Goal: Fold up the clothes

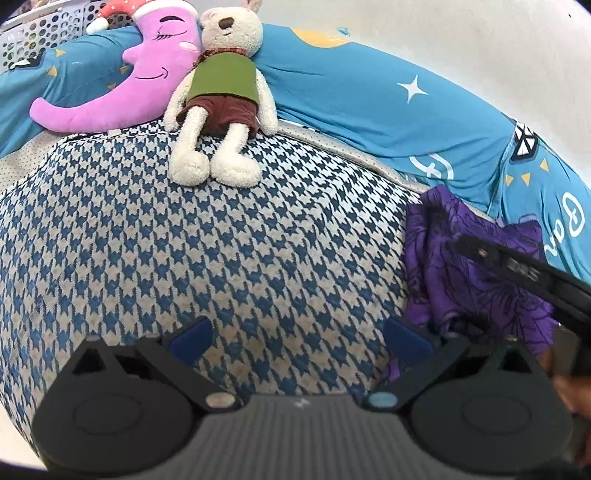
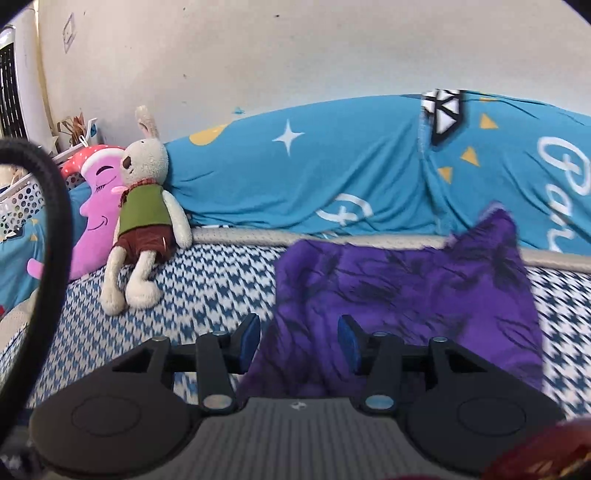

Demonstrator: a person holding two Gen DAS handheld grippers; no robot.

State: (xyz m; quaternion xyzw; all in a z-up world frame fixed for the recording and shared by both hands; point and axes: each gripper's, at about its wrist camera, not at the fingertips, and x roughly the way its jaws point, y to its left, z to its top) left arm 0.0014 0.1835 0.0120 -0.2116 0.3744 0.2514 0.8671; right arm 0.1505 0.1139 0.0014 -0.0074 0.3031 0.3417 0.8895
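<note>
A crumpled purple garment with dark floral line print (image 2: 406,295) lies on the blue-and-white houndstooth bed cover (image 1: 221,251), near the far edge of the bed where a bright blue bolster-like pillow with white stars and yellow triangles (image 2: 332,177) runs along the pale wall (image 2: 258,55). In the right wrist view the right gripper (image 2: 299,341) hovers low over the cloth with its blue-padded jaws standing apart; the fabric spreads from between them out toward 1 o'clock, and it is blurred, so I cannot tell whether either pad actually touches it. In the left wrist view the left gripper (image 1: 299,338) has its jaws spread wide over bare houndstooth cover, holding nothing, and the purple garment sits off at 3 o'clock, just beside the right-hand pad, with the black body of the other tool crossing over it. A cream plush rabbit in a green vest and brown shorts (image 1: 221,96) sits at 12 o'clock in that view, leaning on a pink crescent-moon plush with a smiling face (image 1: 122,85). A white perforated basket (image 1: 48,29) shows at 10 o'clock behind them.
</note>
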